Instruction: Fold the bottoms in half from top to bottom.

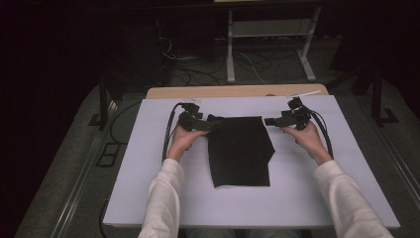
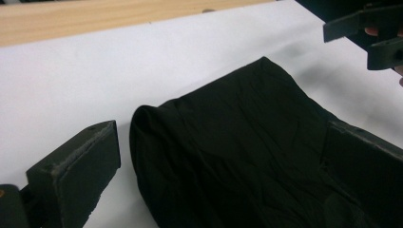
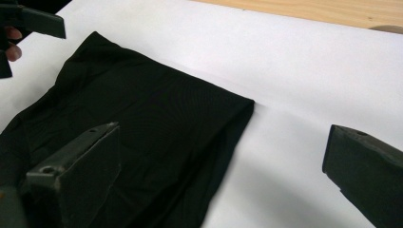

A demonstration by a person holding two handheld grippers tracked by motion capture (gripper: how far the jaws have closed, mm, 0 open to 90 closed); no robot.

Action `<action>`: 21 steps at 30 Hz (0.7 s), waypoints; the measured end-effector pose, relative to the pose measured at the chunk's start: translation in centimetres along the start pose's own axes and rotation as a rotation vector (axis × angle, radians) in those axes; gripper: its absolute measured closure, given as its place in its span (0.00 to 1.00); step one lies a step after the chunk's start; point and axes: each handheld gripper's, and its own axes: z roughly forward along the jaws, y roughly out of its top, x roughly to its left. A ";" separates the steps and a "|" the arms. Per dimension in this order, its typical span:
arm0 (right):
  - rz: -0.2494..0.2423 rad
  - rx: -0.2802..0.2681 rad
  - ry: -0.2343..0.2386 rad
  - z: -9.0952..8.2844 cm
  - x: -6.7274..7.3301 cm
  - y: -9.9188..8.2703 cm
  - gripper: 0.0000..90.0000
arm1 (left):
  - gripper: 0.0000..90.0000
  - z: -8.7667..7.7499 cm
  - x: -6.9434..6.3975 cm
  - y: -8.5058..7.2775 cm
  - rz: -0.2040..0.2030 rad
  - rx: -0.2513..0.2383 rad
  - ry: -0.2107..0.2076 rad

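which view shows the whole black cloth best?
High view: the black cloth lies whole on the white board, every edge visible. Left gripper view shows its rounded near corner; right gripper view shows one far corner and a folded edge.

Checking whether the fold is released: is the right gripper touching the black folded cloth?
Apart. The high view shows white mat between the right gripper and the black folded cloth; the right gripper view shows its fingers open.
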 end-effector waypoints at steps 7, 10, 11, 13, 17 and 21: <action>-0.011 -0.032 0.006 -1.6 -0.2 -1.0 0.00 | 0.00 -1.2 -0.1 -0.3 -0.004 -0.032 0.020; -0.016 -0.054 0.017 -2.3 0.0 -1.3 0.00 | 0.00 -2.0 0.0 -0.8 -0.009 -0.043 0.022; -0.019 -0.058 0.021 -2.5 0.1 -1.4 0.00 | 0.00 -2.3 -0.1 -1.0 -0.015 -0.046 0.026; -0.022 -0.063 0.023 -2.9 0.4 -1.7 0.00 | 0.00 -2.8 -0.1 -1.4 -0.013 -0.041 0.029; -0.026 -0.067 0.031 -3.8 0.8 -2.2 0.00 | 0.00 -4.0 -0.2 -2.2 -0.018 -0.054 0.041; -0.030 -0.071 0.040 -4.6 1.1 -2.7 0.00 | 0.00 -4.9 -0.3 -3.0 -0.023 -0.060 0.049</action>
